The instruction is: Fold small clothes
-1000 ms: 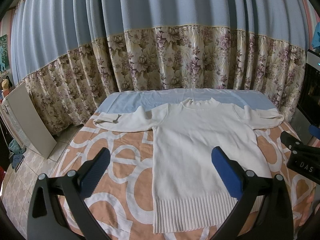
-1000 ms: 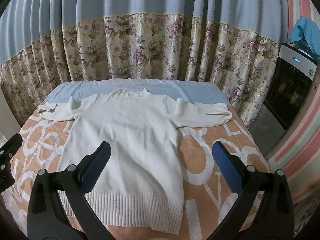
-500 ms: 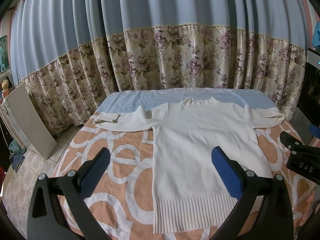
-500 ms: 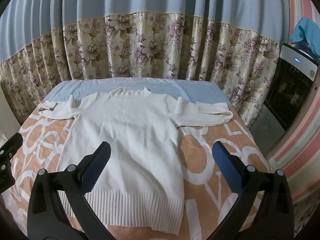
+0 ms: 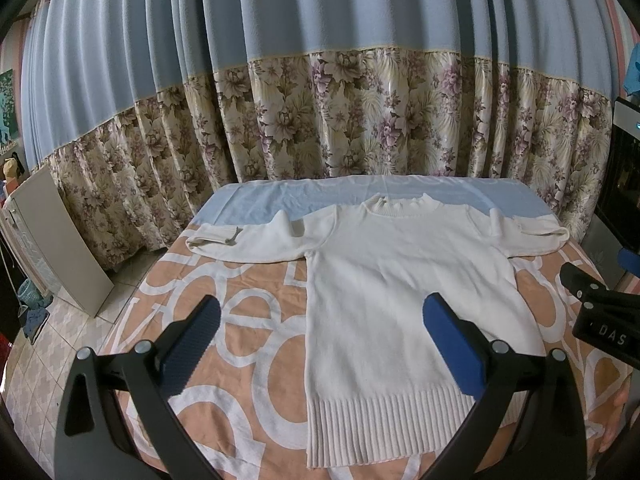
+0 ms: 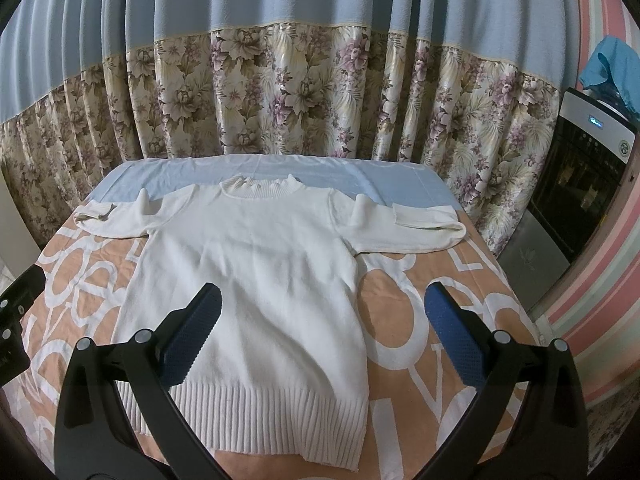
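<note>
A white sweater lies flat on the bed, sleeves out to each side. The left gripper and right gripper hang above it, both wide open, holding nothing.

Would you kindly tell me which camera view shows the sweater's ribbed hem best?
The right wrist view: the ribbed hem is mostly visible, only its left end hidden. In the left wrist view, the hem is cut off on the right.

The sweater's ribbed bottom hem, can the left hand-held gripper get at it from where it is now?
Probably yes. The left hand-held gripper is open above the sweater, whose hem lies flat on the bed with nothing covering it.
</note>
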Motion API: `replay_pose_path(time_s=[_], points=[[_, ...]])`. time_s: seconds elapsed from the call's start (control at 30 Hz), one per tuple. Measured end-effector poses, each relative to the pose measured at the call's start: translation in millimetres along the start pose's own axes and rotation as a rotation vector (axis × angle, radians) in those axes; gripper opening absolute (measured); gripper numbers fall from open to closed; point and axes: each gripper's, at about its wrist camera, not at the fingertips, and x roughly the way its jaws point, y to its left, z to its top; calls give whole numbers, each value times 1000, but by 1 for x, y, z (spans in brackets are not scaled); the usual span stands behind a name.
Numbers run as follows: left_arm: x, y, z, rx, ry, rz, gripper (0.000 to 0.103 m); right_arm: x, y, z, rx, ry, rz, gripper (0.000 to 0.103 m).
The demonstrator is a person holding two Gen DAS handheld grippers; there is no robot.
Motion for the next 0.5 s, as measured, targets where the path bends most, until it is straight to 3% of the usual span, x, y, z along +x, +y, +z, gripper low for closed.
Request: replay_pose_path(time_s=[0.5], points=[[0, 0, -1, -1, 1, 0, 101, 1, -1, -1, -2, 1, -3, 100]])
